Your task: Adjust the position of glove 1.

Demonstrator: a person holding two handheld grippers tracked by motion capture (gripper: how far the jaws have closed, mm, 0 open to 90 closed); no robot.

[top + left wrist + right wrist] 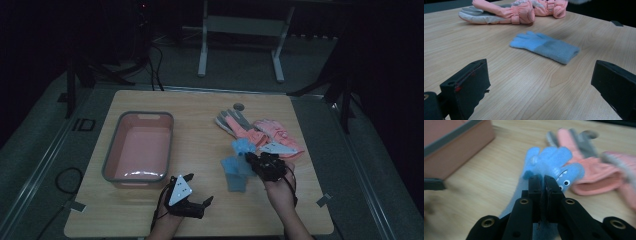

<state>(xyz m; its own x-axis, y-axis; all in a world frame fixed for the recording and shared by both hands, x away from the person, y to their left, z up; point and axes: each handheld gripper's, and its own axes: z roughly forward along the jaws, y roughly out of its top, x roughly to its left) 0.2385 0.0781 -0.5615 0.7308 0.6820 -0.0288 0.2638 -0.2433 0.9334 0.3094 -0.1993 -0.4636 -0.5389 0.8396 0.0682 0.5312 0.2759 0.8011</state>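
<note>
The right gripper (543,182) pinches a blue glove (551,161) above the table (200,145); the left gripper (192,190) waits wide open by the near edge

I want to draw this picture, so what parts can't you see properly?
- Blue glove: the right claw, shut on it, hides its cuff in the right gripper view.
- Pink gloves: blurred there, cut off at the right edge.
- Pink tub: cut off at the top-left corner.
- Second blue glove: blurry in the dim high view.
</note>
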